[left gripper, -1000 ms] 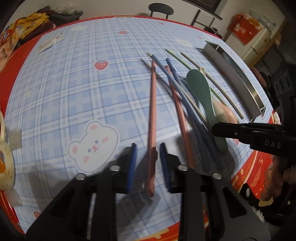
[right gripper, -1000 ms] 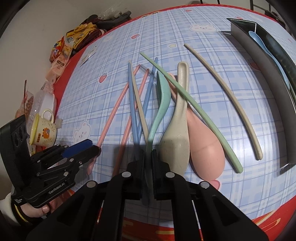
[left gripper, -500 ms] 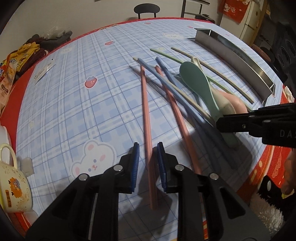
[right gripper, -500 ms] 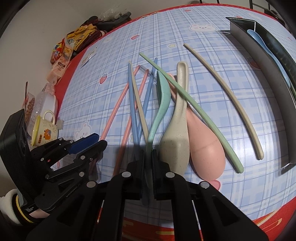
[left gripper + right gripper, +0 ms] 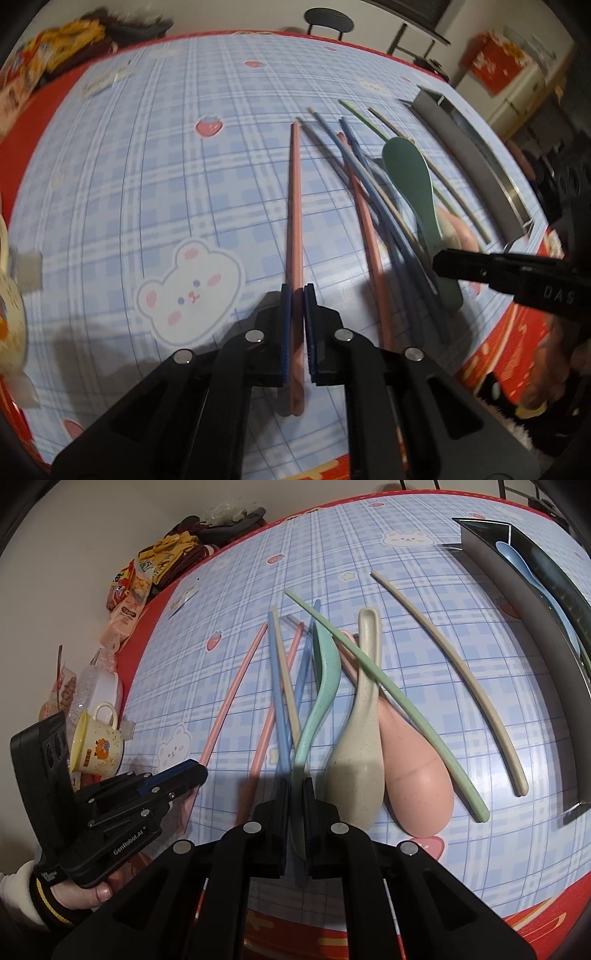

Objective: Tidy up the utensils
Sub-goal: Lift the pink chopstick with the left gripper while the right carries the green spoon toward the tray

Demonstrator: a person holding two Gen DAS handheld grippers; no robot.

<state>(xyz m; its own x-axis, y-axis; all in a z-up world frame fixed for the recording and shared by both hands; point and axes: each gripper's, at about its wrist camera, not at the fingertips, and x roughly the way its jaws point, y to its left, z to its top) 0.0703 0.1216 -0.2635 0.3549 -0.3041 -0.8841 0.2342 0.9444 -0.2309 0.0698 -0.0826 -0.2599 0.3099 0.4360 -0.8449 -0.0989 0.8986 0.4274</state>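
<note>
The left tool (image 5: 297, 295) has just been closing, and now it pinches a pink chopstick (image 5: 294, 221) between its blue pads, near the thick end. The chopstick lies flat on the counter (image 5: 147, 166) with its blue checked cloth. The right tool (image 5: 295, 786) is pressed together on the handle of a green spoon (image 5: 323, 679). That spoon sits in a messy pile of blue, pink and cream chopsticks. Beside it lie a cream spoon (image 5: 360, 746) and a pink spoon (image 5: 413, 771), touching each other. A long green chopstick (image 5: 388, 701) rests across both. A metal tray (image 5: 524, 627) stands at the far right with what looks like a light blue spoon (image 5: 524, 568) inside. A yellow cup (image 5: 98, 742) sits by the counter's left edge.
</note>
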